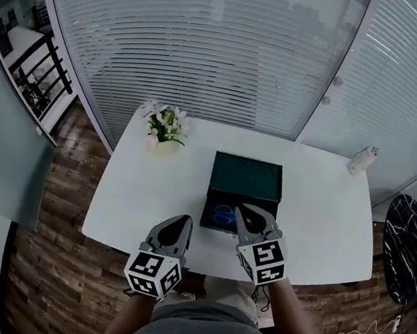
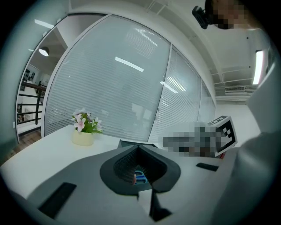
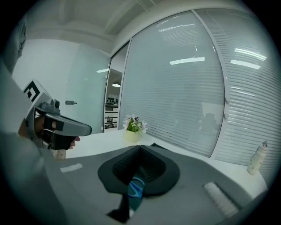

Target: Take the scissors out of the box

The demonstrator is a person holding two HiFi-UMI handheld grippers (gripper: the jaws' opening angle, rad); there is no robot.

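A dark green box (image 1: 245, 177) lies open in the middle of the white table (image 1: 140, 193). Blue-handled scissors (image 1: 223, 215) rest in its near half. My right gripper (image 1: 242, 210) hangs shut over the box's near edge, just right of the handles. My left gripper (image 1: 186, 221) is shut too, above the table left of the box. The left gripper view looks past its meeting jaws (image 2: 139, 147) at a bit of the blue scissors (image 2: 140, 177). Below the shut jaws (image 3: 140, 148) in the right gripper view, the scissors (image 3: 136, 190) show as well. Neither gripper holds anything.
A small pot of pink flowers (image 1: 165, 130) stands at the table's far left. A white bottle (image 1: 362, 160) stands at the far right corner. Glass walls with blinds run behind the table. A round black marble top (image 1: 406, 248) sits to the right, past the table edge.
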